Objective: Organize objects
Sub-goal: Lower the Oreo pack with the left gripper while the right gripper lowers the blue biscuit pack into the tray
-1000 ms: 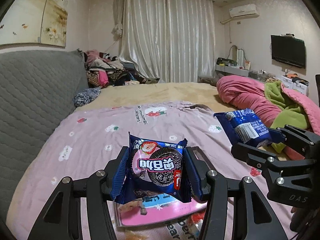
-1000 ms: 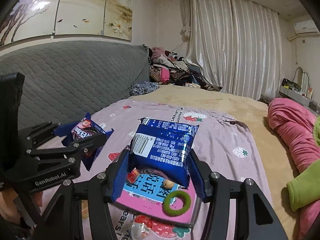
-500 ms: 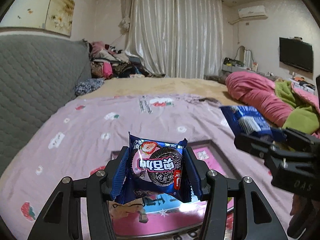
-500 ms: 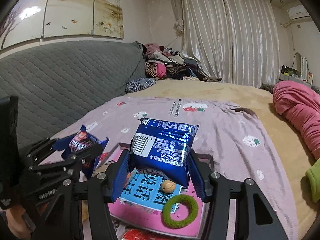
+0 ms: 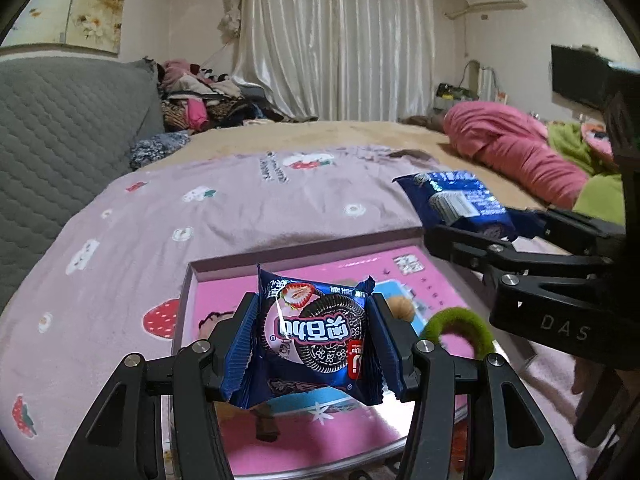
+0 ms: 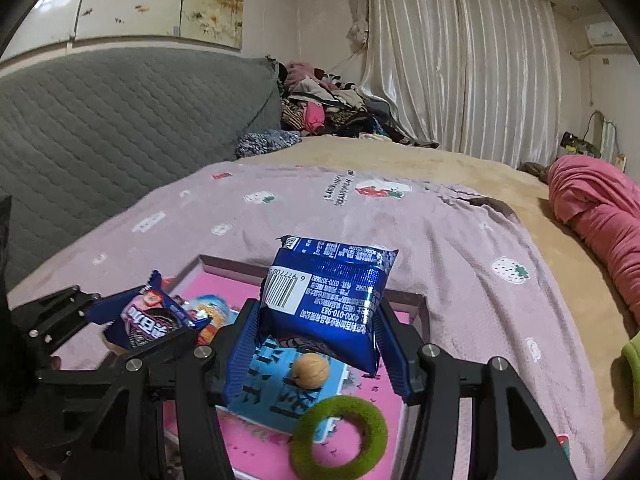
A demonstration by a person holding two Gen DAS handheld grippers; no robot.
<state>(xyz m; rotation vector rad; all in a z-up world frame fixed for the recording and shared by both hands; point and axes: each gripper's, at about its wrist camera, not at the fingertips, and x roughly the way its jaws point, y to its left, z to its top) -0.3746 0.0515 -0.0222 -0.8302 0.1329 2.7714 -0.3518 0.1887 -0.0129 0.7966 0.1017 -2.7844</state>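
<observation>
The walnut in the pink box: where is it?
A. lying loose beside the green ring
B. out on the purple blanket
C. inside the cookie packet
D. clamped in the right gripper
A: the walnut lies loose in the pink box, next to the green ring, untouched.

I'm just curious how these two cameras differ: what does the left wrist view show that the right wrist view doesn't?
Only the left wrist view shows the wall-mounted TV, and the printed front of the cookie packet clamped in the left gripper.

Only the right wrist view shows the barcode side of the blue packet clamped in the right gripper, and the whole green ring.

Both show the pink tray, the walnut, both packets, the strawberry blanket and the curtains.
</observation>
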